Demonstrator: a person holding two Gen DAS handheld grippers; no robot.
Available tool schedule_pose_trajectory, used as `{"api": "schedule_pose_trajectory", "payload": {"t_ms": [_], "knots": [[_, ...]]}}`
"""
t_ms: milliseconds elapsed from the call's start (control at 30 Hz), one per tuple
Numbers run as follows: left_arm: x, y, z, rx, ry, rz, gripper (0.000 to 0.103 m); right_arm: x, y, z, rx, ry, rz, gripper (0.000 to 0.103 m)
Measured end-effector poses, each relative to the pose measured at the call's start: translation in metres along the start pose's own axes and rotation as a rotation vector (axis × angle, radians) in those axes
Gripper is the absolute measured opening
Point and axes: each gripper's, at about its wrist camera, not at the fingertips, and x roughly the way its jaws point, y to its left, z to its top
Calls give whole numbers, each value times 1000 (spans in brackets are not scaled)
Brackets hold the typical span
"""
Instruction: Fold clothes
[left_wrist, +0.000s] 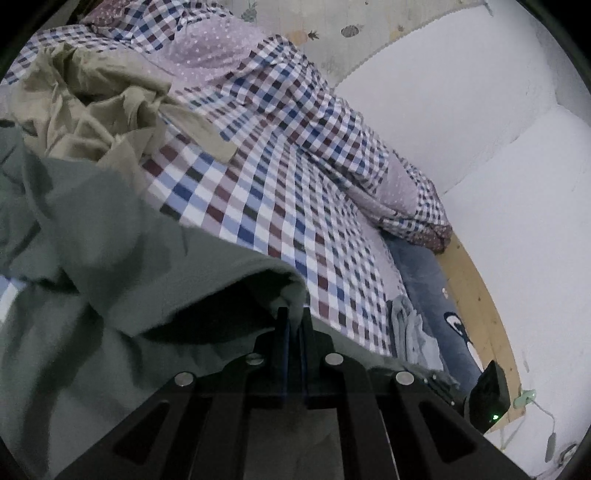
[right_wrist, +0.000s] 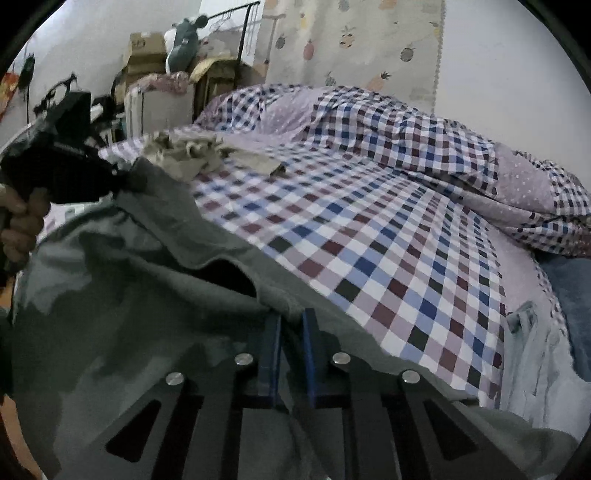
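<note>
1. Left tool (left_wrist: 293, 314): jaws nearly together, pinching the hem of the grey-green garment (left_wrist: 110, 258) at lower centre of left wrist view. Judged reason: holds one edge taut so the cloth can be spread or folded.
2. Right tool (right_wrist: 290, 317): blue pads (right_wrist: 308, 350) drawn in close w/ a ridge of the same garment between them, lower centre of right wrist view; looks like a grip on a second point.
3. Garment fills lower left of both views, rumpled, draped over the checked bed sheet (right_wrist: 406, 258).
4. Beige clothes (left_wrist: 92, 99) heaped upper left, apart from the garment.
</note>
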Motion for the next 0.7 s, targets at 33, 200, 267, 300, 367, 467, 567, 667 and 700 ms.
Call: {"api": "schedule_pose_trajectory", "payload": {"t_ms": [33,200,267,300,367,467,567,667,700], "knots": [[-1,1,1,-4,-5,-3,3,-2,-2,1,14,-6,16,10],[1,3,-2,-7,-2,-8,3,-6,-11,-1,65,-4,78,14],[3,3,-4,-6,4,-9,3,-5,-8,-3,45,10,61,17],[3,2,-5,-4,5,-10,3,-4,-6,-3,30,16,48,18],[5,1,-6,-1,5,-10,3,-4,-2,-2,3,20,29,29],[5,2,-6,-6,-5,-21,3,-4,-3,-1,6,14,18,42],[3,4,-6,-17,-24,-38,3,-3,-4,-1,9,8,7,42],[2,6,-6,-24,-39,-54,3,-3,-5,0,12,3,-5,42],[2,7,-6,-24,-42,-57,3,-3,-5,1,13,1,-8,42]]}}
